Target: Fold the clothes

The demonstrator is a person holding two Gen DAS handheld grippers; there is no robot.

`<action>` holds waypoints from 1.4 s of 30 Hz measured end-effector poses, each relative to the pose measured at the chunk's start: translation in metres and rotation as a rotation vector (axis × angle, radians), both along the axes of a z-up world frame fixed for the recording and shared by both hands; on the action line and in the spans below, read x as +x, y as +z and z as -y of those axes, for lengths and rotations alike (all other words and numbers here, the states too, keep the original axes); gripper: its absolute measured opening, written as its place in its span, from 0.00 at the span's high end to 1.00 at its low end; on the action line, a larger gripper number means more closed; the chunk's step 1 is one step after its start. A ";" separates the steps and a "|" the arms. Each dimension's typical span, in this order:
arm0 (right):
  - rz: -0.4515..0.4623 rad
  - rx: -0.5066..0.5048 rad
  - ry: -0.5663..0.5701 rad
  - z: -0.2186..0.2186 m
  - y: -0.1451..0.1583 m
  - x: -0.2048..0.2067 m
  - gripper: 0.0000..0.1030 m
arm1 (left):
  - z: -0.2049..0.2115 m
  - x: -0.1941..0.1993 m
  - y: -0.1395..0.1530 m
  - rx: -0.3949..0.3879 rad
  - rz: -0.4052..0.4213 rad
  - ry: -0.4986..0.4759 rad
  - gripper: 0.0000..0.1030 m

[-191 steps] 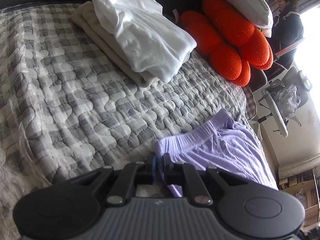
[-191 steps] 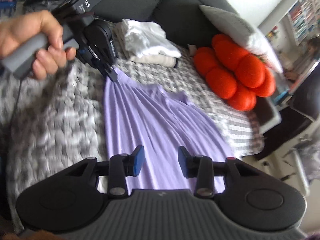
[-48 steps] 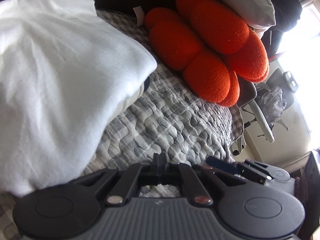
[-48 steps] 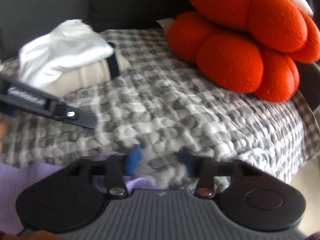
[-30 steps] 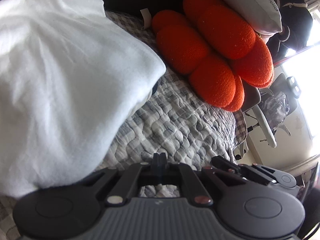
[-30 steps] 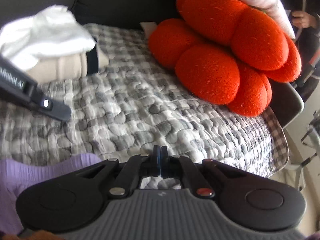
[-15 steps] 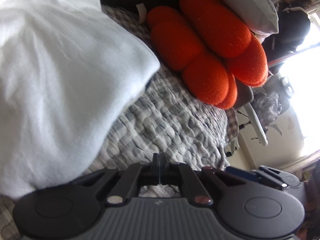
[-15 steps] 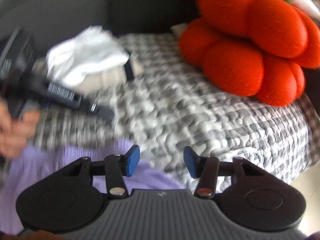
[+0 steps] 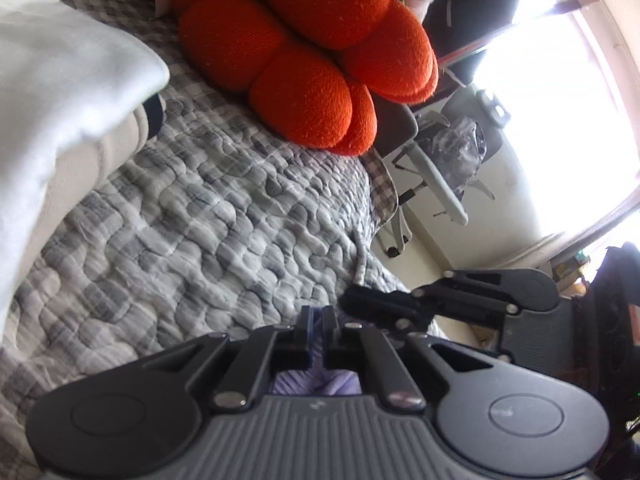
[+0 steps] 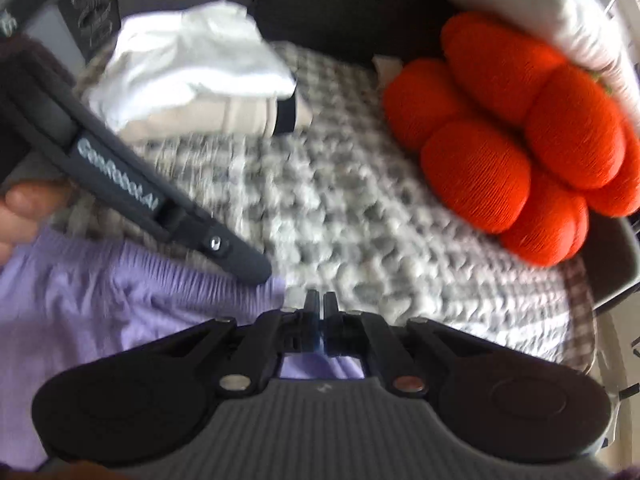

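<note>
A lilac garment [image 10: 100, 300] lies on the quilt, ribbed waistband toward the back. My left gripper [image 9: 317, 316] is shut; in the right wrist view its tip [image 10: 248, 264] rests on the waistband, and lilac cloth [image 9: 320, 384] shows beneath its fingers. My right gripper [image 10: 319, 300] is closing its jaws at the garment's right corner, fingers drawn together with the cloth's edge between them. It shows in the left wrist view [image 9: 352, 304] just right of the left fingers. A person's hand [image 10: 20, 216] holds the left tool.
A folded stack, white cloth on beige [image 10: 192, 64], sits at the back left of the grey checked quilt [image 9: 200, 220]. An orange lobed cushion [image 9: 300, 92] and a grey pillow [image 10: 580, 20] lie at the back right. An office chair [image 9: 432, 176] stands beyond the bed's edge.
The right jaws stood open half a second ago and have come together at the garment's corner. The left gripper swung right toward it, and lilac cloth now shows beneath its fingers.
</note>
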State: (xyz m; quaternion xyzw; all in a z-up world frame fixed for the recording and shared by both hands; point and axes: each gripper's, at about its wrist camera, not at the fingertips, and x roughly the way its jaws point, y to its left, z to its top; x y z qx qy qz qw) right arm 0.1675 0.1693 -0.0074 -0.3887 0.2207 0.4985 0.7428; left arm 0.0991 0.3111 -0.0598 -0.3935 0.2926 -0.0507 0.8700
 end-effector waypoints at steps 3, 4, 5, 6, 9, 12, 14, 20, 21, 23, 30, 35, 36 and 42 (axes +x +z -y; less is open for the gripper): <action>0.014 0.001 -0.027 0.001 0.009 0.005 0.96 | -0.009 0.000 -0.004 -0.052 -0.011 0.020 0.98; 0.001 -0.017 -0.025 0.002 0.011 0.008 0.83 | -0.012 0.000 -0.006 -0.074 -0.015 0.026 0.98; -0.011 -0.030 -0.023 0.003 0.011 0.010 0.66 | -0.014 0.000 -0.008 -0.092 -0.021 0.033 0.98; -0.021 -0.037 -0.022 0.004 0.010 0.013 0.54 | -0.015 0.000 -0.008 -0.105 -0.019 0.035 0.98; -0.062 -0.041 -0.025 0.011 0.008 0.019 0.42 | -0.013 -0.002 -0.006 -0.130 0.010 0.024 0.90; -0.144 -0.028 -0.027 0.017 0.003 0.026 0.42 | -0.005 0.000 -0.005 -0.088 0.008 0.013 0.63; -0.179 -0.044 -0.012 0.016 -0.004 0.026 0.49 | 0.002 0.003 -0.007 -0.061 -0.009 0.000 0.61; -0.078 -0.053 0.034 0.003 -0.007 0.010 0.98 | 0.011 0.007 -0.009 0.049 -0.057 0.030 0.84; -0.040 -0.038 0.035 0.003 -0.005 0.006 0.98 | 0.007 0.006 -0.010 0.029 -0.056 0.045 0.86; 0.014 0.023 0.026 0.005 0.002 0.001 0.98 | -0.001 0.001 -0.009 -0.005 -0.045 0.085 0.89; 0.129 0.051 -0.041 0.000 -0.004 0.008 1.00 | -0.012 -0.006 -0.009 0.002 -0.041 0.172 0.98; 0.117 0.001 -0.057 -0.005 -0.027 0.015 1.00 | -0.011 0.001 -0.011 -0.029 -0.057 0.146 0.97; 0.122 -0.002 -0.061 -0.006 -0.030 0.015 1.00 | -0.012 0.000 -0.009 -0.029 -0.053 0.151 0.97; 0.166 -0.010 -0.084 -0.013 -0.041 0.012 0.99 | -0.008 0.002 -0.011 -0.017 -0.080 0.131 0.89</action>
